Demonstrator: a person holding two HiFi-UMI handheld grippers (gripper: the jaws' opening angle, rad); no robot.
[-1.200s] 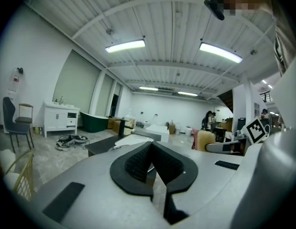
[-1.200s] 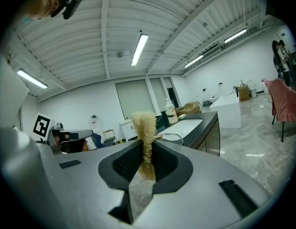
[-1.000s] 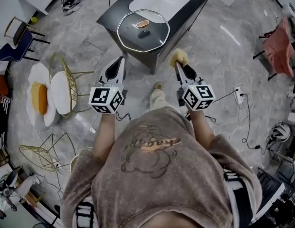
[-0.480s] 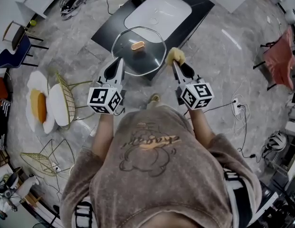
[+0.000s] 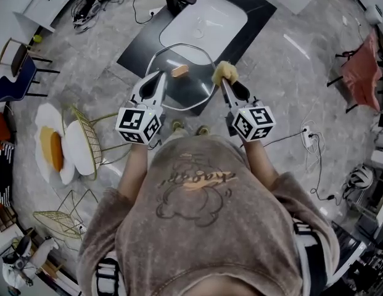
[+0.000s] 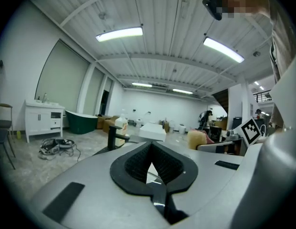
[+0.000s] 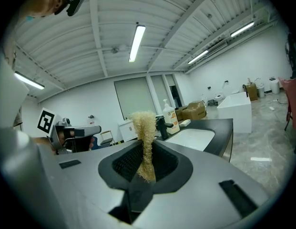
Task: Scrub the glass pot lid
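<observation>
Lid hung over the dark counter's near end, its rim at 9 o'clock pinched in my closed left claw; my right claw, at 3 o'clock, clamped a yellow loofah.

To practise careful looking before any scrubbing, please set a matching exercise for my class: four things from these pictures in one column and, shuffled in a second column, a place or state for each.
Things
1. loofah scrubber
2. left gripper
3. white basin
4. glass pot lid

Places or states
A. set into the dark counter
B. jaws closed together
C. ahead, between the two gripper tips in the head view
D. clamped in the right gripper

Pairs: 1-D, 2-B, 3-A, 4-C
</observation>
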